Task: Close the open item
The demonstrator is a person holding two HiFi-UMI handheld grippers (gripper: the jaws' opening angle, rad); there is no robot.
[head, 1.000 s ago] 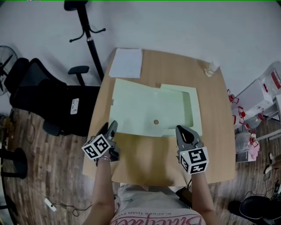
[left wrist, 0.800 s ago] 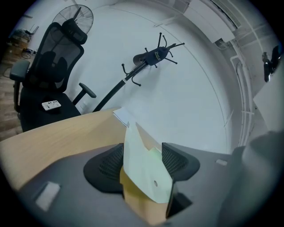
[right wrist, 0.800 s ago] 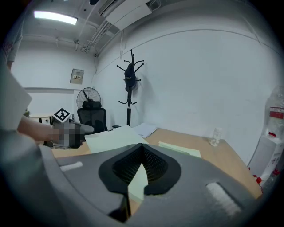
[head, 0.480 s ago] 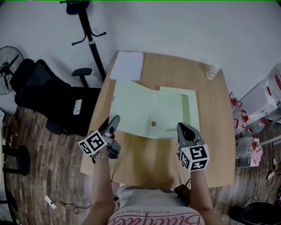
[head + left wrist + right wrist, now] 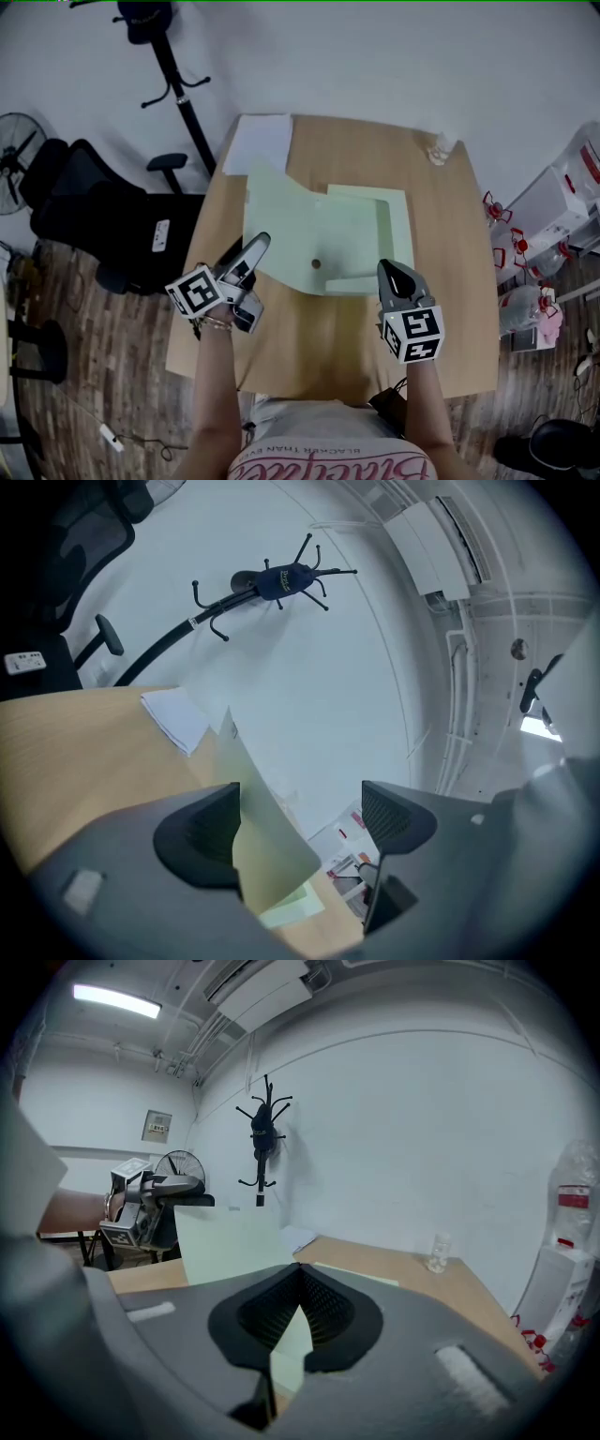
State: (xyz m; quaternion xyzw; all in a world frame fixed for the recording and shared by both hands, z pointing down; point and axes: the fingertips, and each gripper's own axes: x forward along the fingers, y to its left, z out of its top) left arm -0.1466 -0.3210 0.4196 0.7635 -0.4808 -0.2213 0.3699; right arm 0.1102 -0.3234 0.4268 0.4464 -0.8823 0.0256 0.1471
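Head view: a rectangular, smooth wooden worktop [image 5: 328,347] carries a thin pale-green folder [image 5: 352,234] lying open at its middle. The folder's left flap [image 5: 267,846] stands raised and curling. The left tongs [image 5: 251,255], jaws just opened wide, straddle the flap's near edge, which leans beside one ribbed pad. The right tongs [image 5: 398,274] are pinched together on the folder's near right corner.

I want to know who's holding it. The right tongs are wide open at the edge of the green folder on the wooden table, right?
Not quite. The right tongs are shut, pinching the edge of the green folder; the right gripper view shows it. The rest is right: the folder is on the wooden table.
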